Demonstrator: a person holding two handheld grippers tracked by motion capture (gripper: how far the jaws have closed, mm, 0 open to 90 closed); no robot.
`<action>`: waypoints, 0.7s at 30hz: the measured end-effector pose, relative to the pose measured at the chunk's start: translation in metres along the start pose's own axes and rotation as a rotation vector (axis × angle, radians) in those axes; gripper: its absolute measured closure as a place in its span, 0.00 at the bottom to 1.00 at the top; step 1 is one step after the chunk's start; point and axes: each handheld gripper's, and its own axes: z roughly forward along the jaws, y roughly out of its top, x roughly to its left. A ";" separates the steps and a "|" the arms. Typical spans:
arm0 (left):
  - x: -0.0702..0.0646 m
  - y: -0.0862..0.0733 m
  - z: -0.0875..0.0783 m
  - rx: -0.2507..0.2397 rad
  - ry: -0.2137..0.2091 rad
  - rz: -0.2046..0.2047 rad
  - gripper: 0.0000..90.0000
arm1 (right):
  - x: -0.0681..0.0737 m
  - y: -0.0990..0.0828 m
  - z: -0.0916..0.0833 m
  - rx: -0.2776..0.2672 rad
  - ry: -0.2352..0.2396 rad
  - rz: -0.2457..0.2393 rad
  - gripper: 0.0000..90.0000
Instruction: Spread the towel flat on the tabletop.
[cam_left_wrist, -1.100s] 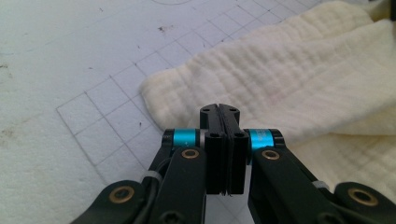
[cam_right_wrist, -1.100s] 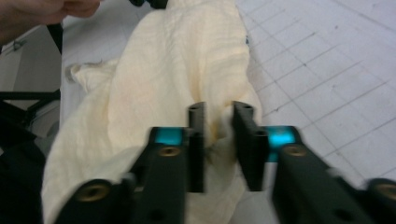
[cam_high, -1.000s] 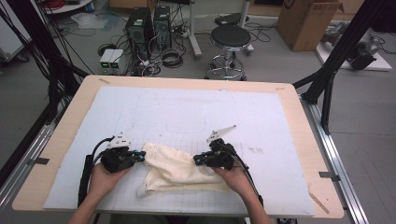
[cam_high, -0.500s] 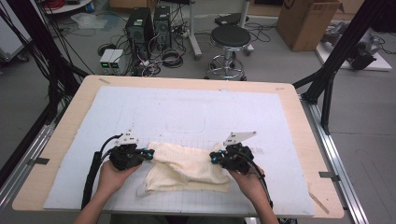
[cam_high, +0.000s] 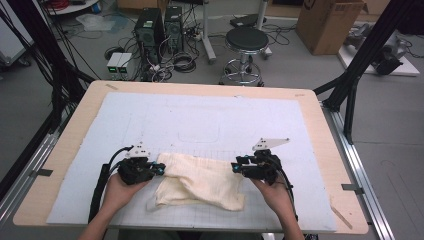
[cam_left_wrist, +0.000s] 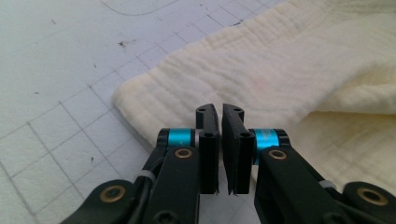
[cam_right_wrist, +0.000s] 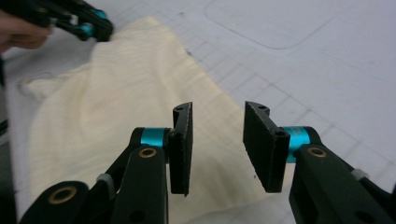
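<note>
Currently, both grippers have just let go of the cream cloth (cam_high: 200, 181), which lies on the gridded mat (cam_high: 210, 125) near the person's edge of the table (cam_high: 320, 120), between the two hands.

Left gripper (cam_high: 161, 169): the jaws have just been opening and stand a narrow slit apart. In the left gripper view (cam_left_wrist: 219, 116) nothing is between the pads; the cloth's corner edge (cam_left_wrist: 261, 79) lies flat on the mat just beyond the tips. State: released, barely parted.

Right gripper (cam_high: 234, 167): the jaws have just been opening and stand clearly apart. In the right gripper view (cam_right_wrist: 217, 121) the gap is empty, with the cloth (cam_right_wrist: 121, 107) lying below and beyond it. State: released.

Change since a second ago: in the earlier high views the two grippers sit closer together with the cloth bunched between them; now they are farther apart and the cloth is drawn out wider along the near side (its right part is folded over itself, and a loose flap trails toward the front edge).

Meaning for the work in hand: the stretch-and-lay-down step appears complete, since both corners are set on the mat and freed. The cloth is not yet flat or squared. The next grasp probably needs to address the doubled right portion or the trailing front flap, so both grippers must clear the fabric before re-approaching without dragging it.
</note>
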 end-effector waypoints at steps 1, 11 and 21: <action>0.000 0.000 -0.001 -0.003 -0.006 -0.001 0.90 | -0.002 -0.001 0.002 0.022 -0.019 0.002 0.69; 0.018 0.008 -0.015 -0.112 0.006 -0.075 0.72 | -0.010 -0.012 0.024 0.118 -0.106 -0.010 0.65; 0.036 0.016 0.013 -0.036 0.113 -0.111 0.70 | -0.012 -0.017 0.023 0.097 -0.148 -0.020 0.59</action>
